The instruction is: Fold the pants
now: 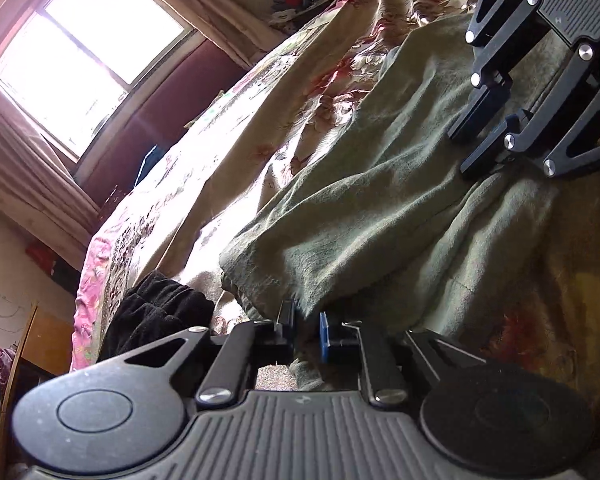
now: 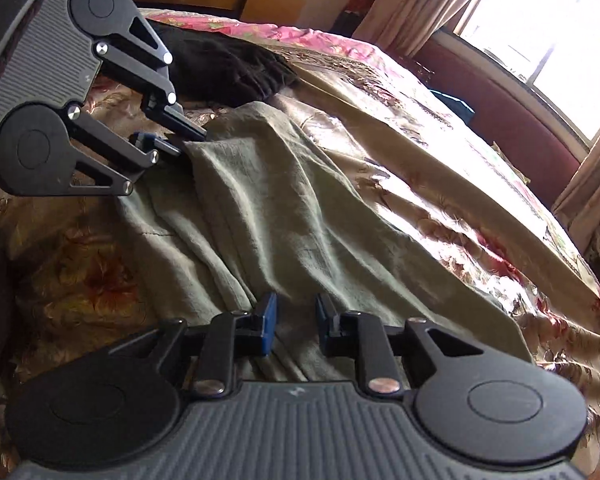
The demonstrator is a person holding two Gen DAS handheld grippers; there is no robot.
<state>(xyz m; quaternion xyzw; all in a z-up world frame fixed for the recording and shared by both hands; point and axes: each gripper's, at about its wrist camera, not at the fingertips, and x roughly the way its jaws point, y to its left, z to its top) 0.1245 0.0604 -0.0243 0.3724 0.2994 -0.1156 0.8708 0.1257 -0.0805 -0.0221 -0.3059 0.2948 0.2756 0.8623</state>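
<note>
The olive-green pants [image 2: 284,216] lie rumpled across a bed covered by a floral bedspread [image 2: 440,184], one leg end toward the pink-edged side of the bed and the rest running back to the near side.

The left gripper [image 1: 306,330] is pinching a corner of the pants — in the right wrist view its 2 fingers meet on the cloth edge [image 2: 188,142], and the fabric rises in a small peak there. From its own camera, the green cloth fills the narrow gap between the pads.

The right gripper [image 2: 296,322] hovers low over the middle of the pants, its blue pads a little apart with only flat cloth showing beneath them — nothing caught between. In the left wrist view it hangs over the far part of the garment [image 1: 482,148], fingers nearly together.

A dark, fuzzy garment [image 2: 228,64] sits on the bedspread just beyond the pants. A bright window [image 1: 88,52] with curtains stands past the bed.
</note>
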